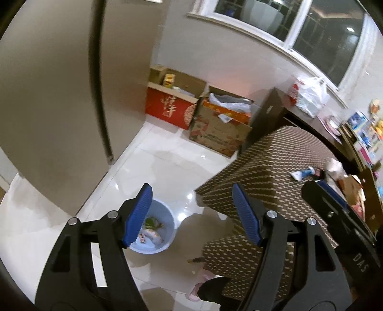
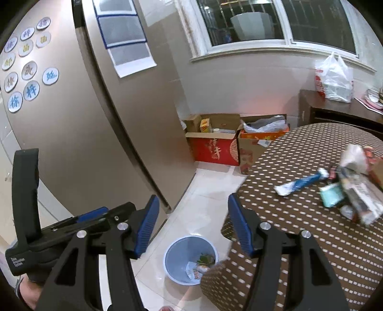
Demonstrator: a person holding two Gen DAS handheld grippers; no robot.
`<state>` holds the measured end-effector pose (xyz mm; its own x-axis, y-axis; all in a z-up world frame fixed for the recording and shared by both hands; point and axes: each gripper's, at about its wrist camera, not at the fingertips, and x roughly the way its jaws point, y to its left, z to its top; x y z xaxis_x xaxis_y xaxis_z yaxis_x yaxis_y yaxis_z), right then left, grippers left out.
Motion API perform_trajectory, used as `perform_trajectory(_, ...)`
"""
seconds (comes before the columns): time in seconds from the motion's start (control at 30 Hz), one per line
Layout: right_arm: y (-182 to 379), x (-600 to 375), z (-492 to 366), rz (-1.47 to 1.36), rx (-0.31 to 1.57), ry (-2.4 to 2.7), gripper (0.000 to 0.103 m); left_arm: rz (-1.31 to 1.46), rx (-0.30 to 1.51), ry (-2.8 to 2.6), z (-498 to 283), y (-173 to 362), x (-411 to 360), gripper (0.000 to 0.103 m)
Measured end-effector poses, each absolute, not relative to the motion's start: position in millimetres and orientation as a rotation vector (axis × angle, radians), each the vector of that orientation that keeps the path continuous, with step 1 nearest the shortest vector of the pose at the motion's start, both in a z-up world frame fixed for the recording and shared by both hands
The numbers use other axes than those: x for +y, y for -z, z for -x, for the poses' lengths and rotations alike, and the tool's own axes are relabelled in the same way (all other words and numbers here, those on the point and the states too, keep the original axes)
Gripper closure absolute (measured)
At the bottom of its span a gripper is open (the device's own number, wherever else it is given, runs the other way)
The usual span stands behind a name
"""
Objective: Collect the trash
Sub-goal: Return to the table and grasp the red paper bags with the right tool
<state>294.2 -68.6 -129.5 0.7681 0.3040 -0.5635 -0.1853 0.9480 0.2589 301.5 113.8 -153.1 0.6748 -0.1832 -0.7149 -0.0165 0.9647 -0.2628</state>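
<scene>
L gripper (image 1: 191, 215) spread, empty, above bin (image 1: 153, 229); R gripper (image 2: 192, 223) spread; trash (image 2: 354, 191) on table, right of it.

place: home kitchen or dining corner | fridge (image 2: 100, 134) with round magnets (image 2: 28, 71) and papers on its door | white tiled floor (image 1: 153, 167) | surface (image 2: 311, 239) under a brown patterned cloth | cardboard boxes (image 1: 191, 107) along the wall | barred window (image 2: 263, 21) | blue bin (image 2: 182, 263) on the floor

Bin on the floor, left of the desk

Bin (image 2: 190, 259) holds scraps; wrappers (image 2: 299, 184) lie on the desk (image 2: 299, 239), boxes (image 2: 213, 148) far behind.
</scene>
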Motion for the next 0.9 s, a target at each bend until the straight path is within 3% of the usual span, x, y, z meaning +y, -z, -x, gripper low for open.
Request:
perform_trajectory(0.43,120,-218,-223,-0.299,0.565,-0.051,0.042,0.101,0.822,0.336,-274,124,-34,0.03)
perform_trajectory(0.9,167,-375,-185,-0.491,0.592,0.257,0.039,-0.174,0.779,0.511,-266,120,-191,0.026)
